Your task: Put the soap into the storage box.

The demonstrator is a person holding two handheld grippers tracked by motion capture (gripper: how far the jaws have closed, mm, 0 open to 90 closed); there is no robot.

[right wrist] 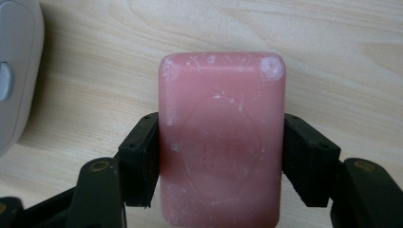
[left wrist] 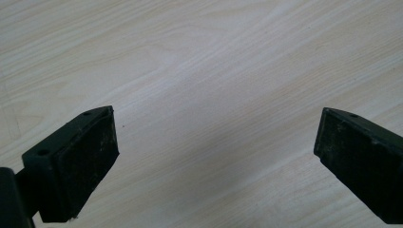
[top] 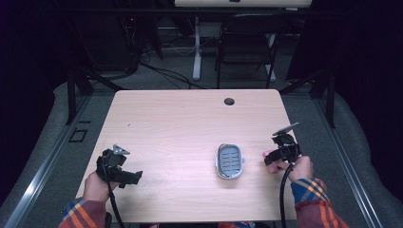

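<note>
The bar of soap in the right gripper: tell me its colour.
Pink, with whitish scuffs. The soap shows best in the right gripper view, clamped by the right gripper.

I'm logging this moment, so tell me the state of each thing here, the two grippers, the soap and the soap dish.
Left gripper: open, nothing between its jaws, over bare table.
Right gripper: shut on the soap.
Soap: pink bar, clamped by its long sides, not in the dish.
Soap dish: on the table, empty.
</note>
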